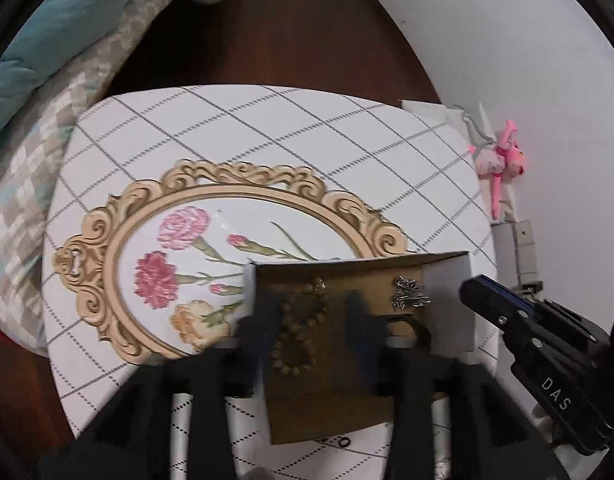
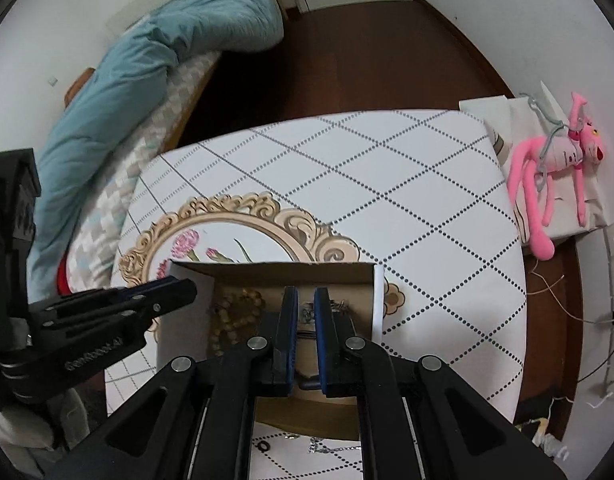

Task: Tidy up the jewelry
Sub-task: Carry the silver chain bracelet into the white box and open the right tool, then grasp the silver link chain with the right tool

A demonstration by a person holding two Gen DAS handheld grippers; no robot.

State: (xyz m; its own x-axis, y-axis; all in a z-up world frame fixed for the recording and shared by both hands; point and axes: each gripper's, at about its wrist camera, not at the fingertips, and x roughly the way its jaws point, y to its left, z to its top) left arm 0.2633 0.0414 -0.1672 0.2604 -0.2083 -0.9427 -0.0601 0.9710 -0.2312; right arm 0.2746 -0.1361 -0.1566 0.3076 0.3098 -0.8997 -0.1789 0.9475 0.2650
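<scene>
In the left wrist view, the left gripper (image 1: 313, 322) hangs spread wide over the cardboard box (image 1: 327, 412) on the table (image 1: 267, 128), its 2 fingers flanking a beaded bracelet (image 1: 297, 330); a silver chain (image 1: 409, 296) lies to the right. In the right wrist view, the right gripper (image 2: 305, 312) is nearly clenched above the chain (image 2: 339, 306), grasping nothing visible.
</scene>
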